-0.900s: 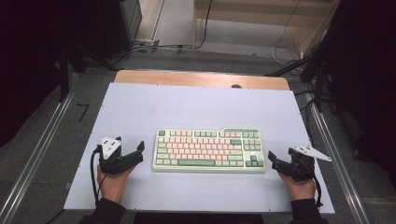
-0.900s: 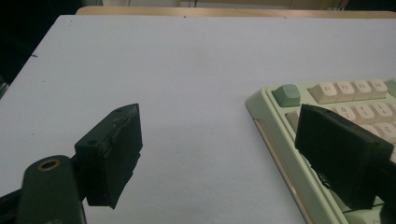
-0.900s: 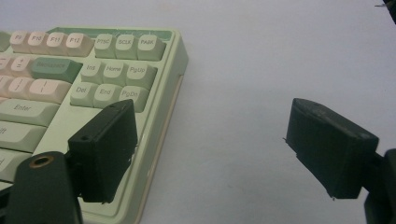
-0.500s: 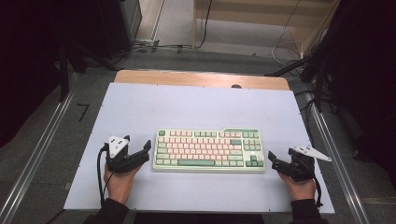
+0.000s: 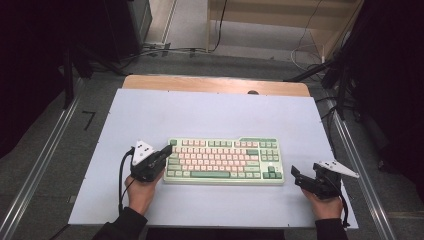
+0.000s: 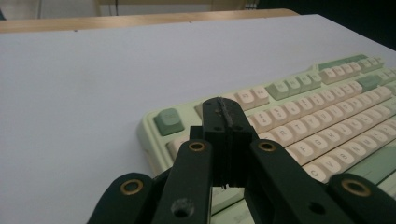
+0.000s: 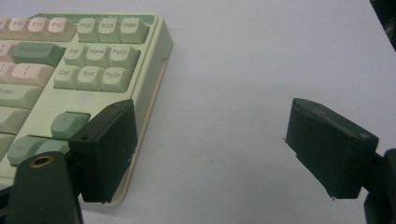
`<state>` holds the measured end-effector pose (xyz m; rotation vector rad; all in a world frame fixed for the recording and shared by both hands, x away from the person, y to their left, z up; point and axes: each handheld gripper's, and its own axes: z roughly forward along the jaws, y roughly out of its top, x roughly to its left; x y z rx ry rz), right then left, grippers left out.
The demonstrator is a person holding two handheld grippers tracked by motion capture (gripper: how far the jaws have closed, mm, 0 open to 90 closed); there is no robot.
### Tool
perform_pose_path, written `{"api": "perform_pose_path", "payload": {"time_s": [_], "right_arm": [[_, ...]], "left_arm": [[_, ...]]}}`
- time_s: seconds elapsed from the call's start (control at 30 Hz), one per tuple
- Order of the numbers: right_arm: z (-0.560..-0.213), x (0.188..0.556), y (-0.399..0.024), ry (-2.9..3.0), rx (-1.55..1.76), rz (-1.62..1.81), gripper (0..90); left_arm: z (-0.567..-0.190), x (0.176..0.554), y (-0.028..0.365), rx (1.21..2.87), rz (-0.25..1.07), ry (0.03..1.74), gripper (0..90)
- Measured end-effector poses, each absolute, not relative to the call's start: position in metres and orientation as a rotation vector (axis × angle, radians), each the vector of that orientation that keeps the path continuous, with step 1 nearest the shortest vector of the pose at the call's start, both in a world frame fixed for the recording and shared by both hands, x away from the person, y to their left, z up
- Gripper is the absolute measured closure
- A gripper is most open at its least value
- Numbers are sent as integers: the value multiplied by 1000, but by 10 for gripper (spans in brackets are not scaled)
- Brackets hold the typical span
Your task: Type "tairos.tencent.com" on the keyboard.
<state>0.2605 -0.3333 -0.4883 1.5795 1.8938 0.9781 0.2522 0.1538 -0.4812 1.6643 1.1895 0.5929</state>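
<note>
Blocky matte keyboard (image 5: 223, 161) — rounded keycaps, pale green case

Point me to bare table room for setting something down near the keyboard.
Widest free patch: white table top between the keyboard and the wooden far edge. A narrower strip runs along the near edge between the hands. Crowded: left gripper over the keyboard's left end, right gripper just off its right end.

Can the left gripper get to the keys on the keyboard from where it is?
Probably yes. The left gripper, jaws shut, already hangs over the keyboard's left end, with nothing between it and the keys.
</note>
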Motion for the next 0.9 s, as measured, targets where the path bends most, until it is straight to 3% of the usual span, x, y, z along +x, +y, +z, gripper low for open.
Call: {"api": "perform_pose_path", "payload": {"time_s": [0.43, 0.9], "right_arm": [[-490, 240, -354, 1825, 1642, 940, 152], [-490, 233, -360, 1808, 1661, 921, 152]], "left_arm": [[-487, 281, 101, 1790, 444, 1108, 900], [-492, 289, 82, 1855, 401, 1090, 900]]}}
